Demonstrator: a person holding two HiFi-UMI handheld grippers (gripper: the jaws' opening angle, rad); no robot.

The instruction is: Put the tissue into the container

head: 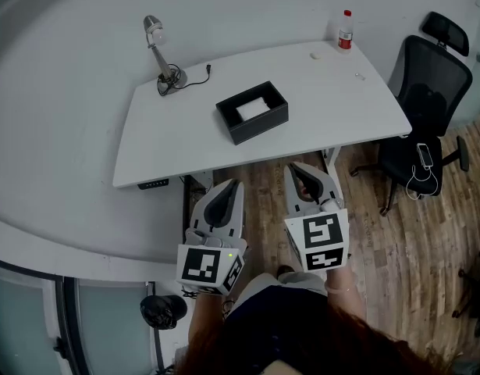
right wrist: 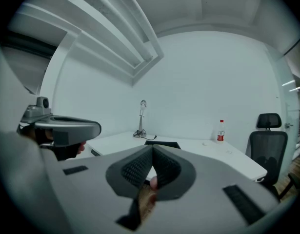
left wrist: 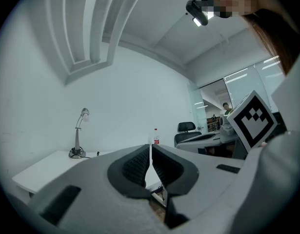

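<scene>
Both tools are idle and empty. The left gripper (head: pixel 226 187) has its jaws drawn together with only a hairline between the pads, and nothing is caught there. The right gripper (head: pixel 303 170) is likewise fully closed on nothing. Both are held low, short of the near edge of the desk (head: pixel 333 108), and neither touches it. The black container (head: pixel 261 126) stands on the desk ahead of the two tools, nearer the left gripper's line, open side up. A white sheet (head: pixel 253 109) already lies inside it; whether that is tissue or a lining cannot be told. A small white lump (head: pixel 315 55), judged to be the tissue still to be moved, lies far ahead and to the right of the right gripper, just beside the bottle (head: pixel 346 30) and well apart from the container. The pick-up is judged not yet begun. Risks noted: closed jaws brought down on the lump would only push it along, or off the far edge, so they must open first. The bottle stands close enough that a wide or careless approach could knock it over. The lump looks soft and light, so a shallow pinch may catch only a corner and drop it before the container. A low carry could strike the container's wall and shift it.
</scene>
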